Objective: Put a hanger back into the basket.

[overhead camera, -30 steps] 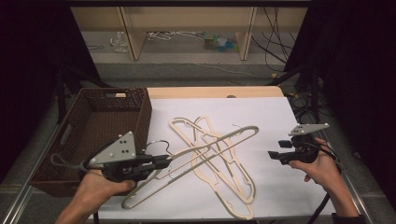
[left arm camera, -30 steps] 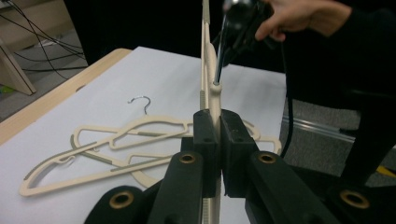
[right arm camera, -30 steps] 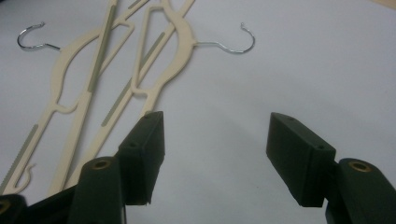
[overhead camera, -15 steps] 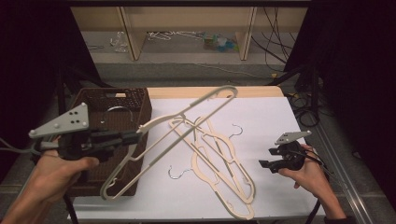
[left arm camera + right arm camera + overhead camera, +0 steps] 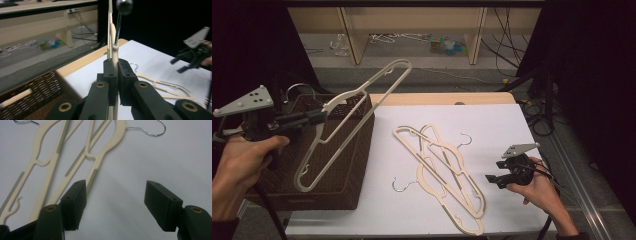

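Three cream hangers are in play. One hanger (image 5: 353, 120) hangs in the air over the brown basket (image 5: 357, 165), pinched near its neck by the left gripper (image 5: 319, 118), whose jaws are pressed onto the plastic; its long axis slants from upper right down toward the basket's near left, so lowering it in looks like the coming move. Two hangers (image 5: 444, 172) lie crossed on the white table (image 5: 492, 130), well apart from the basket and nearer the right gripper (image 5: 493, 178). That gripper's jaws, which have just been opening, stand spread with nothing between them, just beside the pair. The basket's inside is dark and hard to make out.
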`<state>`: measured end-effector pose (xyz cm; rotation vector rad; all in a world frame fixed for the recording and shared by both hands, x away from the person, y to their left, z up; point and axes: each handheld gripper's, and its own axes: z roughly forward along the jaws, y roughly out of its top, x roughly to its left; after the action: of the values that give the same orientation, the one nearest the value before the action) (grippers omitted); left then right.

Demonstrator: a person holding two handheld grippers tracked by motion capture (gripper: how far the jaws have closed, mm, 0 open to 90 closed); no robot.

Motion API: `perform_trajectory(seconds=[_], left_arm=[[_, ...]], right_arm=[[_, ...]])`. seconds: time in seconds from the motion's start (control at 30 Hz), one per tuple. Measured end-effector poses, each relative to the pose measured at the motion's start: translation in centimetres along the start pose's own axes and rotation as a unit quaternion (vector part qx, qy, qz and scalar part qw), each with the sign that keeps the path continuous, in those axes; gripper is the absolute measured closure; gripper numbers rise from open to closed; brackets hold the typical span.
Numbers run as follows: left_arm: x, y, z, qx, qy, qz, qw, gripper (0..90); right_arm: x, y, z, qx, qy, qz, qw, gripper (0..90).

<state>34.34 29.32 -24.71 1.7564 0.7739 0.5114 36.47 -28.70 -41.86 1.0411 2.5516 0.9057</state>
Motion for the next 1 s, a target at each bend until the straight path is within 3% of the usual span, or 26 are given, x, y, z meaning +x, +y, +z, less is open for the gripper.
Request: perform_trajectory(seconds=[0.17, 0.3, 0.43, 0.7, 0.77, 1.0], left_arm=[[2.7, -0.6, -0.1, 0.012, 0.016, 0.001, 0.9998, 86.0], [4.5, -1.5, 0.2, 0.043, 0.039, 0.008, 0.9983, 86.0], [6.0, -2.8, 0.4, 0.058, 0.059, 0.011, 0.9965, 85.9], [8.2, -5.5, 0.3, 0.084, 0.091, 0.001, 0.9923, 85.9], [8.7, -6.1, 0.3, 0.092, 0.091, -0.003, 0.9916, 85.9], [9.7, -8.2, 0.5, 0.117, 0.098, -0.013, 0.9881, 85.9]], right_arm=[[0.1, 0.0, 0.1, 0.007, 0.003, 0.003, 1.0000, 35.3], [0.2, 0.1, 0.0, 0.009, 0.006, 0.008, 0.9999, 35.4], [0.2, 0.0, 0.1, 0.011, 0.007, 0.011, 0.9999, 35.4], [0.1, -0.1, 0.3, 0.005, 0.004, -0.003, 1.0000, 35.4], [0.2, 0.0, 0.3, 0.006, 0.005, 0.005, 1.0000, 35.4], [0.2, 0.0, 0.3, 0.013, 0.007, -0.003, 0.9999, 35.3]])
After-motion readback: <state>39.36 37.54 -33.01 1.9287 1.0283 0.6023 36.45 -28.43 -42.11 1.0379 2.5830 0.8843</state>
